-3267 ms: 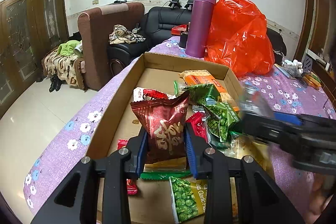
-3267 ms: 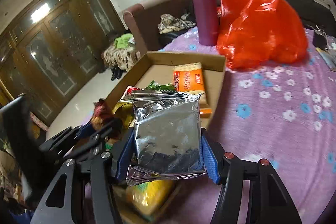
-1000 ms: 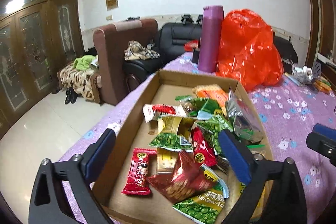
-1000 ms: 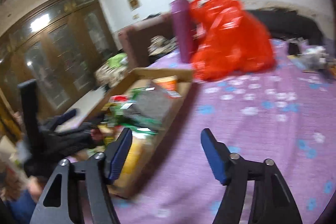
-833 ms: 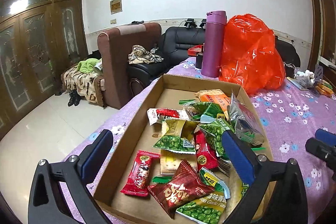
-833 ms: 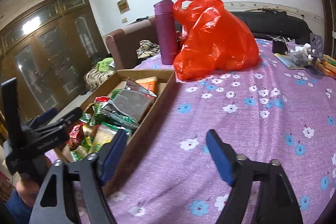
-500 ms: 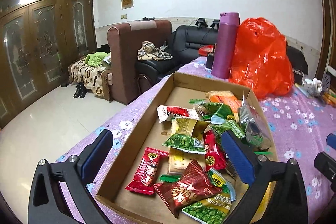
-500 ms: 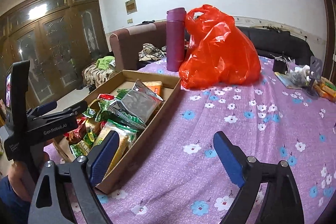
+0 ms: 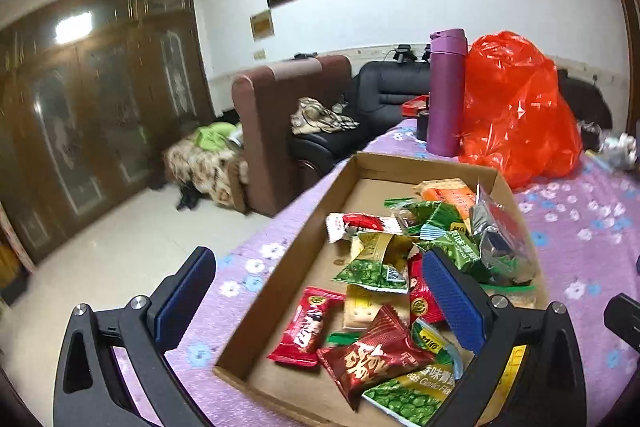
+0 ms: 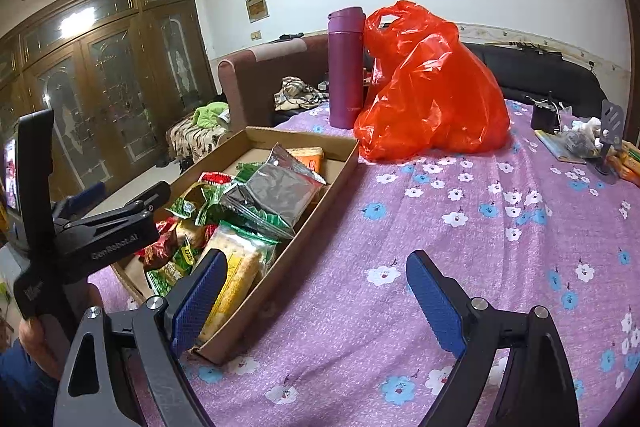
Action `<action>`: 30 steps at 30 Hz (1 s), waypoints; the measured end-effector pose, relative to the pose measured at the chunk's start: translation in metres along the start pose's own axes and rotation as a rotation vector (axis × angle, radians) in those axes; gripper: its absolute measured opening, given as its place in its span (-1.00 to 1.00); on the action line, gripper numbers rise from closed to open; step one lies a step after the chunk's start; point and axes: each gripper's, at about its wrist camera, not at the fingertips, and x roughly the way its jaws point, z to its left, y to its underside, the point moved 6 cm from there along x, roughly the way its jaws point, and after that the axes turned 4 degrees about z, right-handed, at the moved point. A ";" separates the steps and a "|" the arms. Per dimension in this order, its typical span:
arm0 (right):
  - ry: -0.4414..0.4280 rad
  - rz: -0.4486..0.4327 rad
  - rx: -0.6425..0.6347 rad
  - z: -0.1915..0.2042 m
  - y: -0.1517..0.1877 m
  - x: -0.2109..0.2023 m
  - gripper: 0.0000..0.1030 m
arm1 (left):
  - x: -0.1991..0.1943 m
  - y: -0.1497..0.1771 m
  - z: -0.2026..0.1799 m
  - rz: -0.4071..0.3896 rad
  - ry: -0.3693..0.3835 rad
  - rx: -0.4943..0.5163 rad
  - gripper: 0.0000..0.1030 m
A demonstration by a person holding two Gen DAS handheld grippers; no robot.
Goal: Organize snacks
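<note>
An open cardboard box (image 9: 280, 267) on the purple flowered table holds several snack packets. A maroon packet (image 9: 376, 355) lies at its near end beside a small red one (image 9: 308, 327). Green pea packets (image 9: 372, 271) fill the middle. A silver foil packet (image 9: 496, 239) leans on the right wall, also in the right wrist view (image 10: 280, 187). My left gripper (image 9: 320, 293) hangs open over the box's near left corner, holding nothing. My right gripper (image 10: 318, 297) stands open and holds nothing, above bare cloth just right of the box wall (image 10: 316, 203).
A purple flask (image 9: 446, 91) and a stuffed orange-red plastic bag (image 9: 516, 107) stand behind the box. Small clutter (image 10: 580, 139) lies at the table's far right. The tablecloth (image 10: 460, 227) stretches right of the box. A brown armchair (image 9: 280, 115) stands beyond the left edge.
The maroon and silver packets, once gripped, now lie in the box. Over the last second the right jaws widened and that view steadied; the left view tipped upward.
</note>
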 end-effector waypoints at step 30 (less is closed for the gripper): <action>-0.025 0.053 0.037 -0.002 0.007 0.010 0.83 | 0.005 0.002 0.000 0.047 0.003 0.028 1.00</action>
